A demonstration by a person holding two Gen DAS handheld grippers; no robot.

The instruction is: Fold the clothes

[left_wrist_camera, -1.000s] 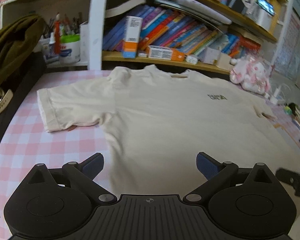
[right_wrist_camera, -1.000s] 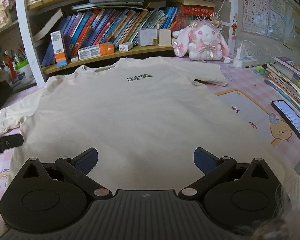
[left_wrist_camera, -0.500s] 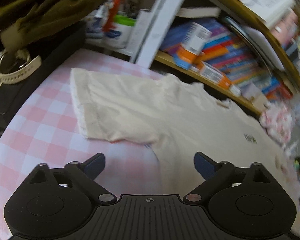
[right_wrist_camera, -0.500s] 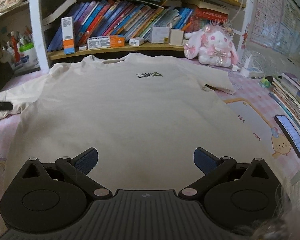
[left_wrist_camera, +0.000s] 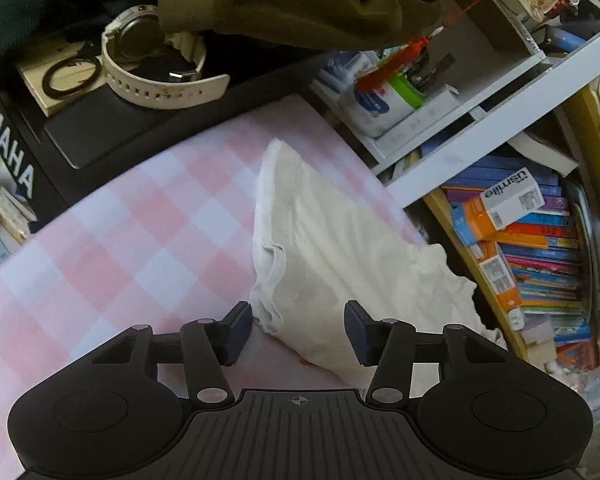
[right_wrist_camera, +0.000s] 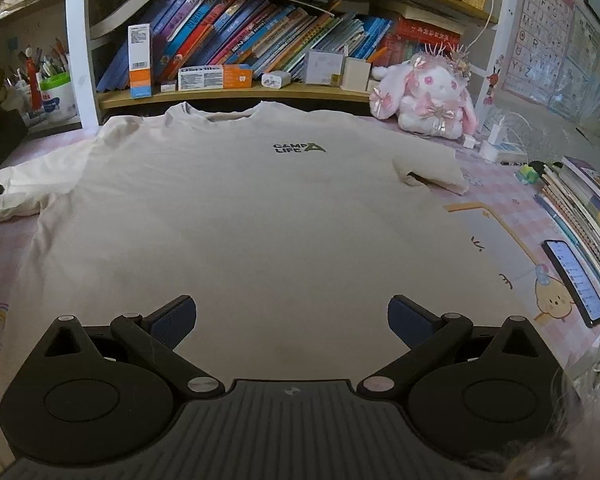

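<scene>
Closing around a sleeve, the left gripper has the cuff corner of the cream cotton T-shirt between its dark blue pads, which do not yet press it. That sleeve runs lengthwise away from the claw toward the far white bookshelf, flat on the pink checked tablecloth. Right gripper, jaws wide and empty, hovers at the shirt's near hem; the left hand is clearly nearer the sleeve.

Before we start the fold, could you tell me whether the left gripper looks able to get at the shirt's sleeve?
Probably yes: the left gripper is closing with the sleeve hem already between its fingers, and only bare checked cloth lies around it.
</scene>
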